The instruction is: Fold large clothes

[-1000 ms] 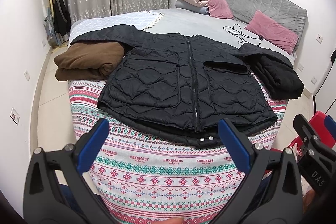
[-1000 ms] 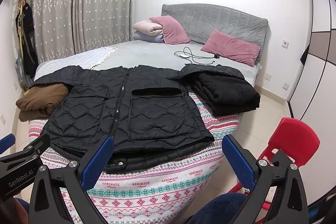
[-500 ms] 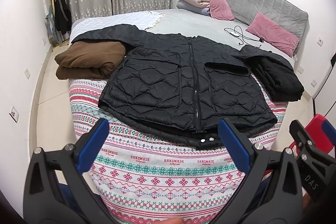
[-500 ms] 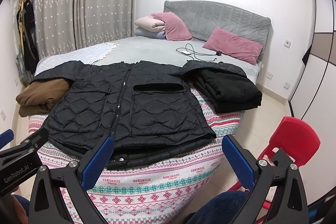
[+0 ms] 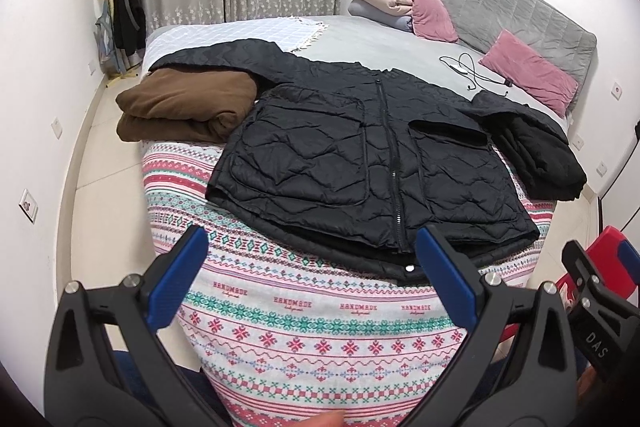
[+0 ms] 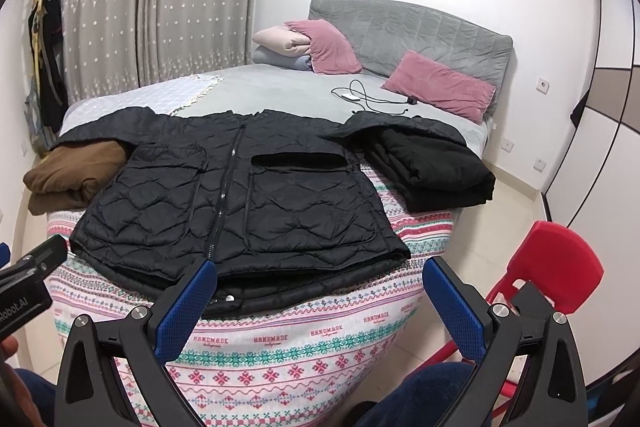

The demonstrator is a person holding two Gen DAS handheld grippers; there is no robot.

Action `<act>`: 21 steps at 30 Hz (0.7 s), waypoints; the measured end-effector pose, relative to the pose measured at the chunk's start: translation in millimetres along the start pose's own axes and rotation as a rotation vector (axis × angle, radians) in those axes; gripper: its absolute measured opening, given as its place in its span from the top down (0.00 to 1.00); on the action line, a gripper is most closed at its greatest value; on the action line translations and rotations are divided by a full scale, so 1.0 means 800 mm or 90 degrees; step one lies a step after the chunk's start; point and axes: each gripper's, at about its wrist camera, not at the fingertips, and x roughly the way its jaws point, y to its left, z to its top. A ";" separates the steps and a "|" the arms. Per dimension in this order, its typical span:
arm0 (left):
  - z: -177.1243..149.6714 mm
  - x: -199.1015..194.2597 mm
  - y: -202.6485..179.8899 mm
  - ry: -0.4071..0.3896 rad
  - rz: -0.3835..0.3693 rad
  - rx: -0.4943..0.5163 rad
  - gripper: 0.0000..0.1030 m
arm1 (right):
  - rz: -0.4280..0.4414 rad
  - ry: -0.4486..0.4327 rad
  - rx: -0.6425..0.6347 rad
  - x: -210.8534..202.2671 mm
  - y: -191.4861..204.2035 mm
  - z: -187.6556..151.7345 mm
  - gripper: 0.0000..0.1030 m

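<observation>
- Sprawling across the room, a wide bed with a grey quilted headboard (image 6: 420, 27) carries everything in play; a knit-patterned red, green and white blanket (image 5: 320, 327) covers its near end.
- Lying flat and zipped on that blanket, front up, is the black quilted jacket (image 5: 360, 163), its hem at the near edge of the bed and both sleeves spread outward: one reaches over a folded brown garment (image 5: 180, 107), the other runs to a folded black garment (image 6: 432, 163) on the opposite side.
- Folding of the jacket looks not yet begun (the two folded pieces beside it may be finished work, though that is a judgement); sleeves and body are all left to do.
- A red plastic chair (image 6: 560, 267) stands on the floor beside the bed.
- The left gripper (image 5: 312, 267) hovers short of the hem, its blue-padded jaws spread wide and holding nothing.
- The right gripper (image 6: 320, 291) is likewise spread and empty, near the hem without touching it.
- A white charger cable (image 6: 360, 95) lies on the grey sheet near the pink pillows (image 6: 440, 87).
</observation>
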 end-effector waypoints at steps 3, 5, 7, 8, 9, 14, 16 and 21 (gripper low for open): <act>0.000 0.014 0.011 0.017 -0.006 -0.010 0.00 | 0.005 0.016 -0.003 0.010 -0.001 -0.002 0.00; 0.003 0.029 0.020 0.029 0.006 -0.011 0.00 | 0.020 0.038 0.003 0.026 -0.008 -0.006 0.00; 0.007 0.048 0.033 0.048 0.016 -0.016 0.00 | 0.043 0.065 0.022 0.049 -0.021 -0.009 0.00; 0.010 0.059 0.042 0.058 0.020 -0.021 0.00 | 0.053 0.079 0.039 0.068 -0.032 -0.010 0.00; 0.013 0.070 0.052 0.065 0.032 -0.029 0.00 | 0.065 0.101 0.054 0.088 -0.043 -0.010 0.00; 0.030 0.134 0.096 0.116 0.094 -0.083 0.00 | 0.114 0.159 0.168 0.194 -0.113 -0.003 0.00; 0.037 0.166 0.111 0.142 0.115 -0.095 0.00 | 0.122 0.175 0.211 0.230 -0.132 -0.002 0.00; 0.037 0.233 0.143 0.191 0.137 -0.150 0.07 | 0.157 0.262 0.306 0.310 -0.163 -0.014 0.02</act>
